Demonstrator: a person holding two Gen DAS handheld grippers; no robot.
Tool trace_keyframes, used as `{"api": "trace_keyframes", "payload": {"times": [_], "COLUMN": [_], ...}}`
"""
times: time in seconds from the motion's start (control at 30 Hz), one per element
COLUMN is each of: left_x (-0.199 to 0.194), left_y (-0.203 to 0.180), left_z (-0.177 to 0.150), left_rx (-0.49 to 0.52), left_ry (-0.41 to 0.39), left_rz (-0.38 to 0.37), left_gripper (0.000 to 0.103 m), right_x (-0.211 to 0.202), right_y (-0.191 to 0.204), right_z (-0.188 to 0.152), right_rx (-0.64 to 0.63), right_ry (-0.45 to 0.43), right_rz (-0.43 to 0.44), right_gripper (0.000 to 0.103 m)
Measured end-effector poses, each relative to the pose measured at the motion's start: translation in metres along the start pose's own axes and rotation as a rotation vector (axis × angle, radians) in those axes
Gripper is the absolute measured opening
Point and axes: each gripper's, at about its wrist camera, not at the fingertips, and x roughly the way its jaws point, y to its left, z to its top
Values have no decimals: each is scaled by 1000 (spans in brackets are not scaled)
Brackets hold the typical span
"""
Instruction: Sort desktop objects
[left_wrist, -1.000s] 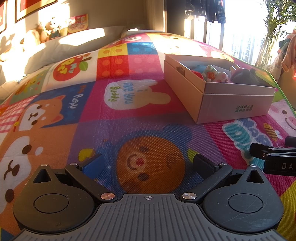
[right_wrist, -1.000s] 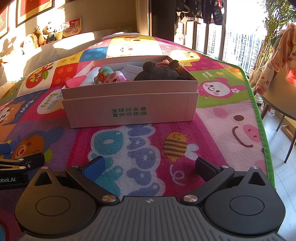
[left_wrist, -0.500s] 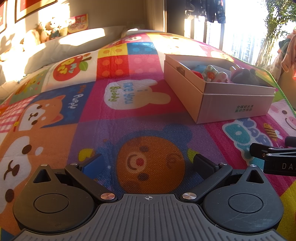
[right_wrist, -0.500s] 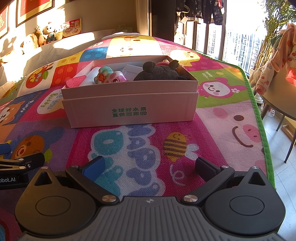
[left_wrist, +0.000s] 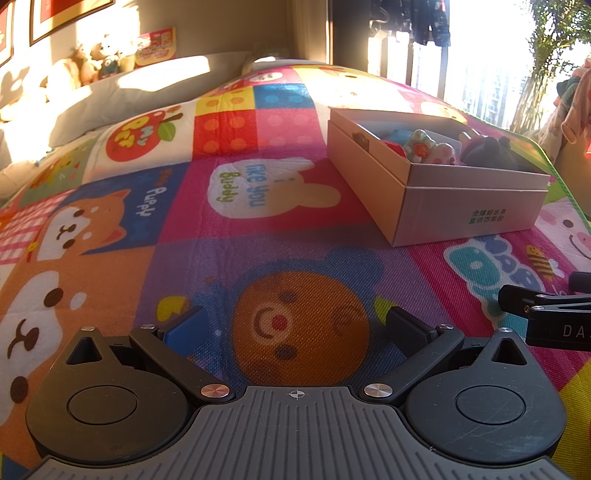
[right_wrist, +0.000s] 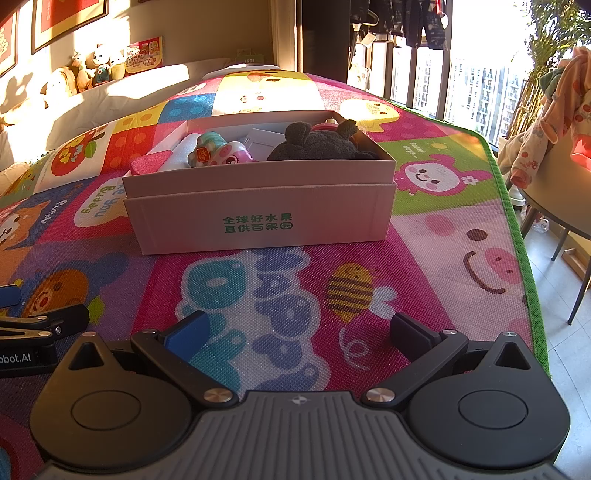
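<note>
Both wrist cameras sat low over the mat (left_wrist: 258, 221), looking forward along their wide-spread jaws toward the window. The left view faced the box (left_wrist: 469, 210) from its left corner, well apart; the right view faced its printed side squarely, nearer. Both shared the box and each other's gripper edge.
</note>
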Motion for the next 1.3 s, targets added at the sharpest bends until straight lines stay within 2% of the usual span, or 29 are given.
{"api": "trace_keyframes", "payload": {"times": [1.3], "left_x": [0], "left_y": [0], "left_z": [2], "left_rx": [-1], "left_ry": [10], "left_rz": [-7], "left_gripper": [103], "right_x": [0], "right_y": [0], "right_z": [0], "right_rx": [0], "right_ry": [0], "right_rz": [0], "right_gripper": [103]}}
